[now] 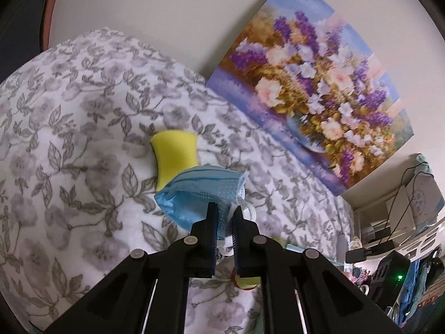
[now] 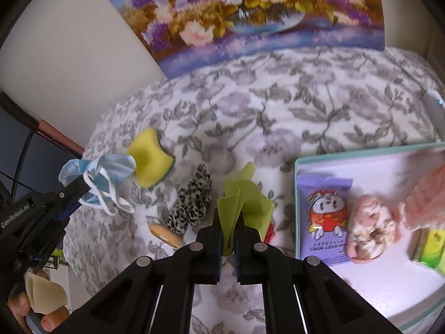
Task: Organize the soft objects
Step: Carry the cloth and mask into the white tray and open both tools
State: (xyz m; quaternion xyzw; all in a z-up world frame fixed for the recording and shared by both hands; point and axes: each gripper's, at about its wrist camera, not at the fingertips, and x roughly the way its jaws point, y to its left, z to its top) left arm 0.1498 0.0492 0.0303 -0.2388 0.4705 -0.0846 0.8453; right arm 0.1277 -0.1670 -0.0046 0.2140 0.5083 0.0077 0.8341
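My left gripper (image 1: 224, 208) is shut on a blue face mask (image 1: 200, 192) and holds it above the floral blanket (image 1: 69, 139); it shows at the left of the right wrist view (image 2: 83, 179), with the mask (image 2: 97, 172) and white ear loops hanging. A yellow sponge (image 1: 175, 156) lies just beyond the mask, also in the right wrist view (image 2: 150, 157). My right gripper (image 2: 228, 217) is shut on a lime green cloth (image 2: 242, 200), lifted over the blanket. A leopard-print scrunchie (image 2: 192, 203) lies left of it.
A white tray with a teal rim (image 2: 361, 150) sits right, holding a purple wipes pack (image 2: 324, 214), a pink scrunchie (image 2: 371, 229), a pink knit item (image 2: 425, 197) and a green pack (image 2: 431, 247). A flower painting (image 2: 250, 14) leans on the wall. A small bun-shaped toy (image 2: 165, 235) lies nearby.
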